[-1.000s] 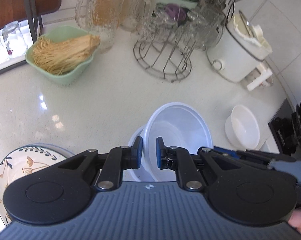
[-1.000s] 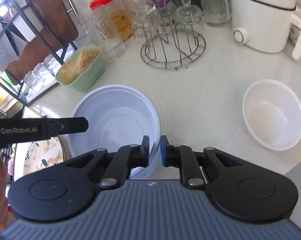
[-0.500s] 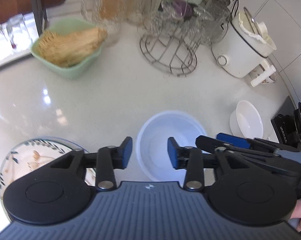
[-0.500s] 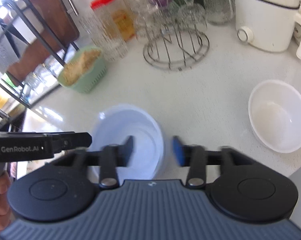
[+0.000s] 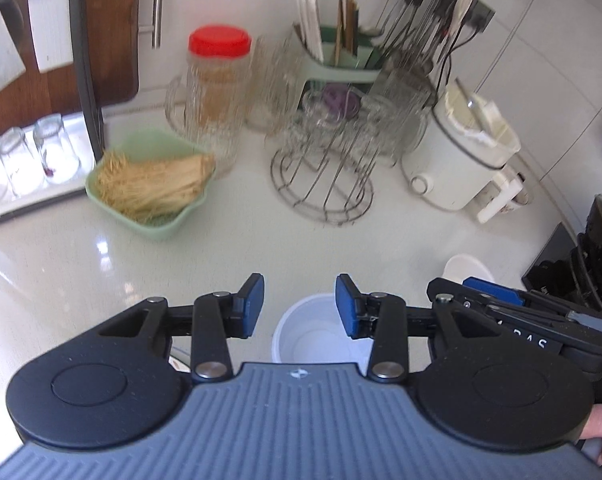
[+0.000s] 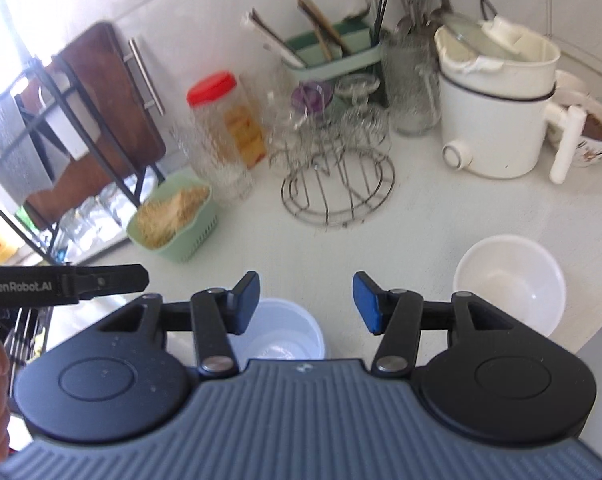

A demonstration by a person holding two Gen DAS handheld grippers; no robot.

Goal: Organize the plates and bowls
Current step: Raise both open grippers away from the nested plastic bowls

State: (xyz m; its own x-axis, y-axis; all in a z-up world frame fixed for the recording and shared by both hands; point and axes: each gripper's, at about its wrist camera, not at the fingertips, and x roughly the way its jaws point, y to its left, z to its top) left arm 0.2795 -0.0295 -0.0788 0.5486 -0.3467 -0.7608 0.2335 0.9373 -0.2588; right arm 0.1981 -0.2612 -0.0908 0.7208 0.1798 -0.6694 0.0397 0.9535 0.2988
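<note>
Bowl (image 6: 279,336), pale blue-white, sits on the desk (image 6: 421,216) at lower centre, under the released, empty left tool (image 5: 299,305) and right tool (image 6: 306,303). That placing looks done; next, the white bowl (image 6: 509,280) at right needs gripping by its rim.

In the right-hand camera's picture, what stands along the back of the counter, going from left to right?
Green basket of dry noodles → red-lidded jar → wire glass rack → white cooker pot → patterned mug at the far right. The glassware between them overlaps too much to order.
</note>
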